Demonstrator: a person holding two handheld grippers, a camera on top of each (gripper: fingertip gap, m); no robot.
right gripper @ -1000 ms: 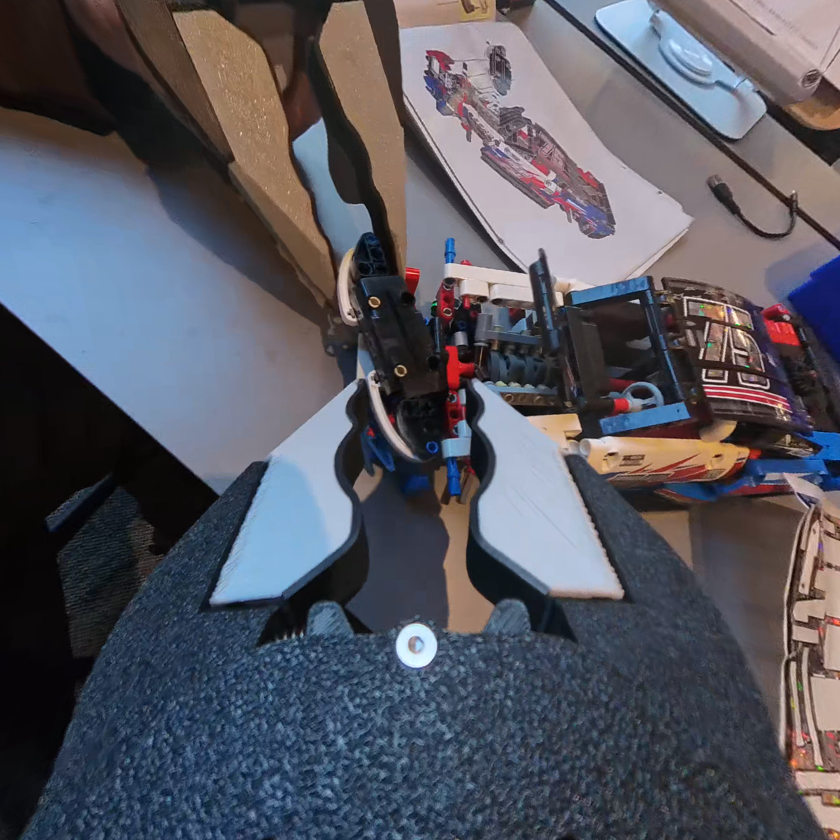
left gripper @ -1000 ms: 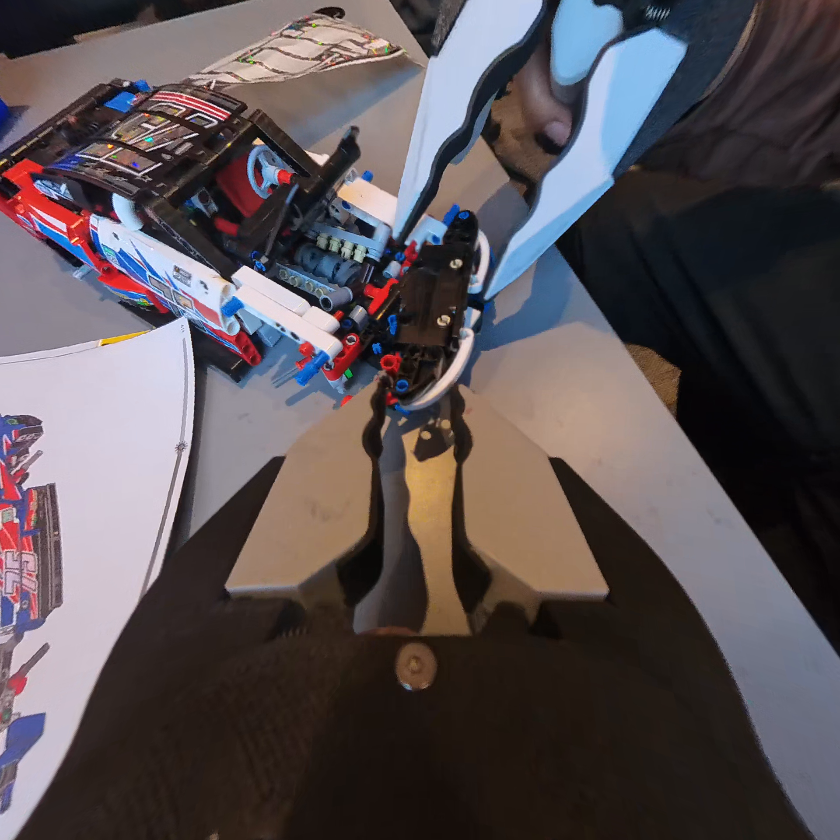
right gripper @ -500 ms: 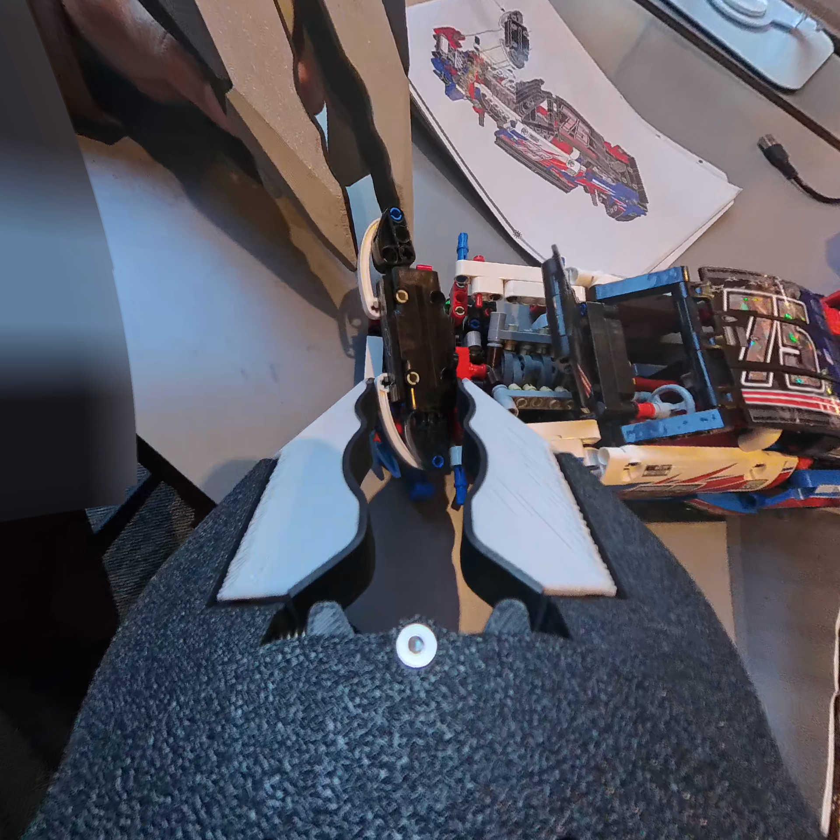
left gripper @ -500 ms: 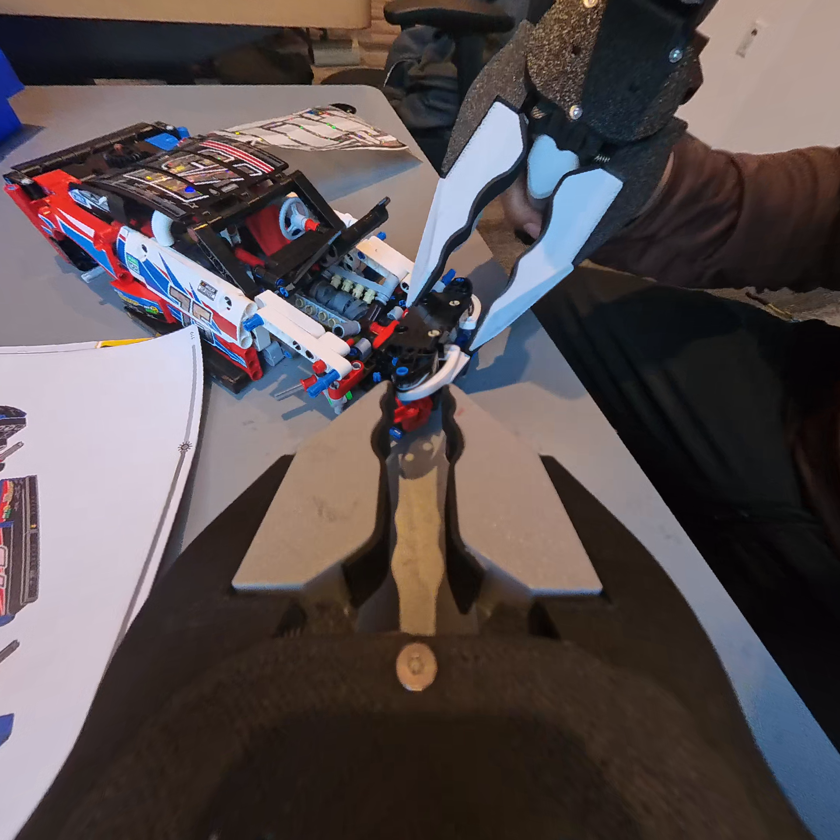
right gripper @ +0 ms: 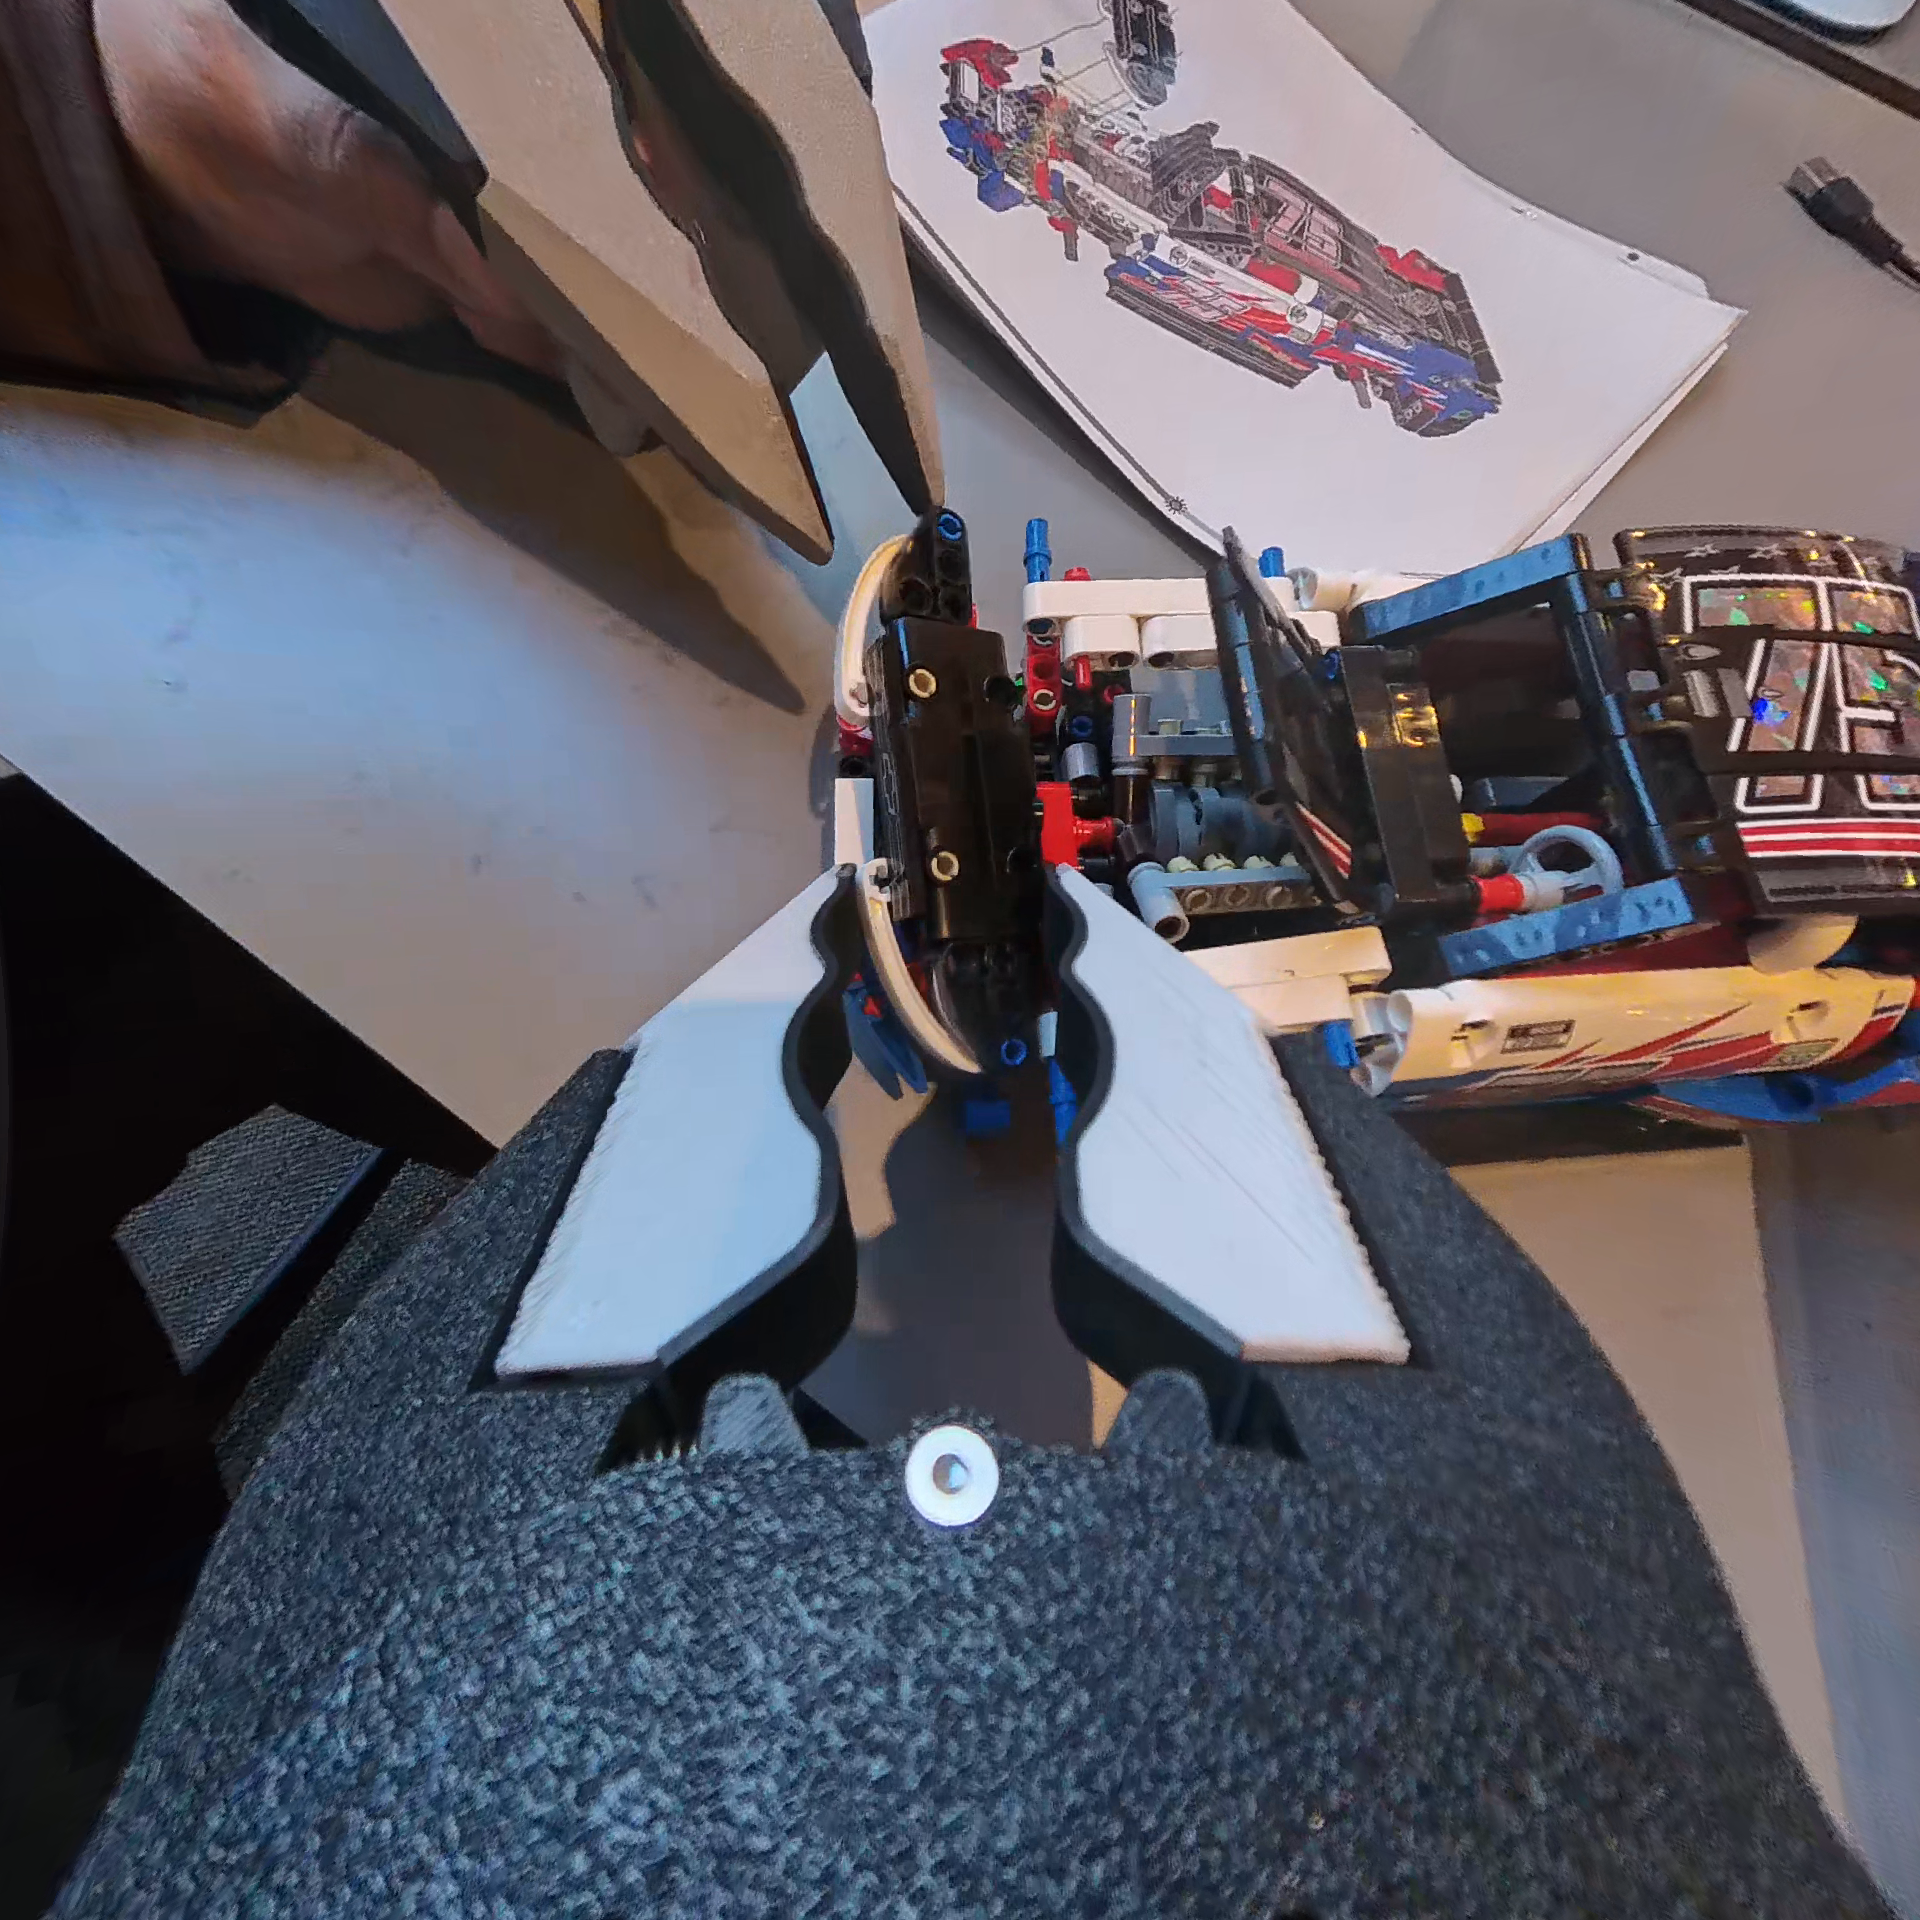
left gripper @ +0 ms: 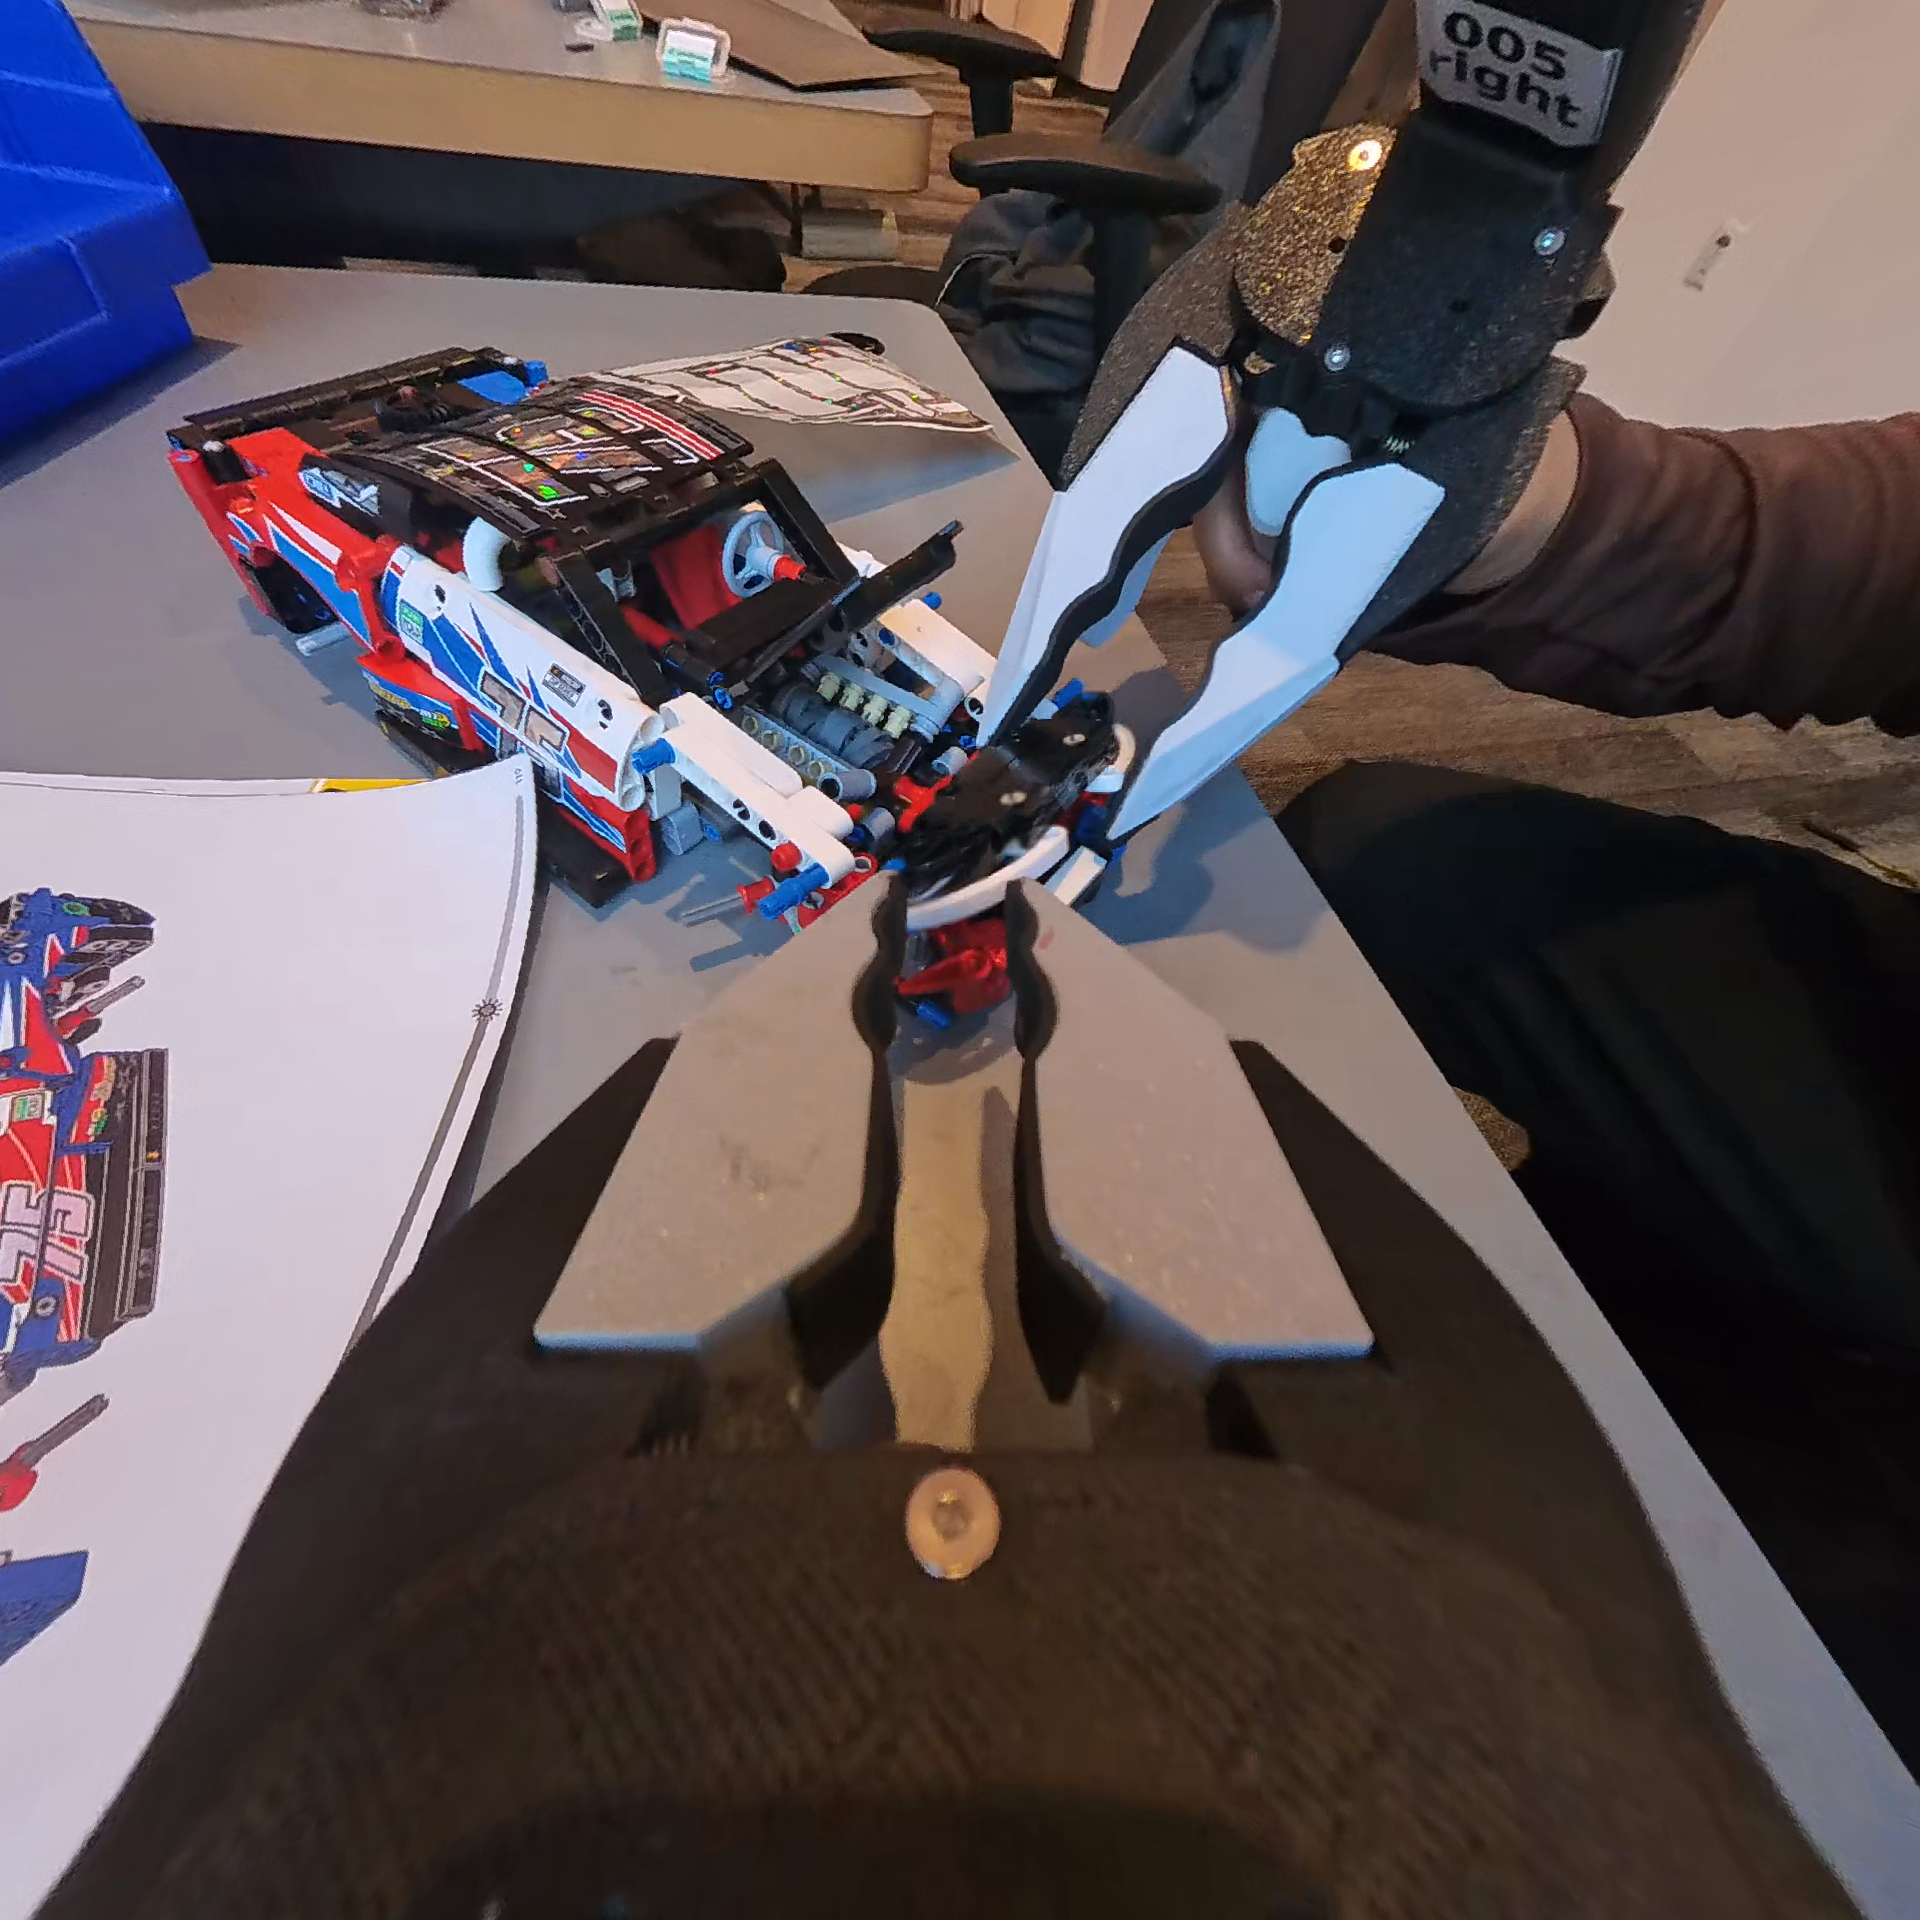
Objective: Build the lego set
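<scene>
The red, white and blue lego car [left gripper: 499,582] lies on the grey table [left gripper: 1195,935], nose toward me. It also shows in the right wrist view [right gripper: 1558,779]. A black front module [left gripper: 1013,795] with a white arch sits across its nose. My right gripper [right gripper: 956,914] is shut on the module [right gripper: 956,779], its white fingers [left gripper: 1184,769] on both sides. My left gripper [left gripper: 951,914] has its grey fingers [right gripper: 883,395] nearly together on the module's near end, where the white arch and red parts show between the tips.
A printed instruction sheet [left gripper: 208,1039] lies left of the car, also in the right wrist view [right gripper: 1299,260]. A sticker sheet [left gripper: 810,390] lies behind the car. A blue bin [left gripper: 73,208] stands far left. The table edge [left gripper: 1403,1039] runs close on the right. A cable plug [right gripper: 1849,218] lies far right. Left tips to right tips: about 6 cm.
The black module has turned from tilted to straight across the car's nose. The left gripper has drawn back and levelled. The right gripper now stands steeper over the module. Both stay on it.
</scene>
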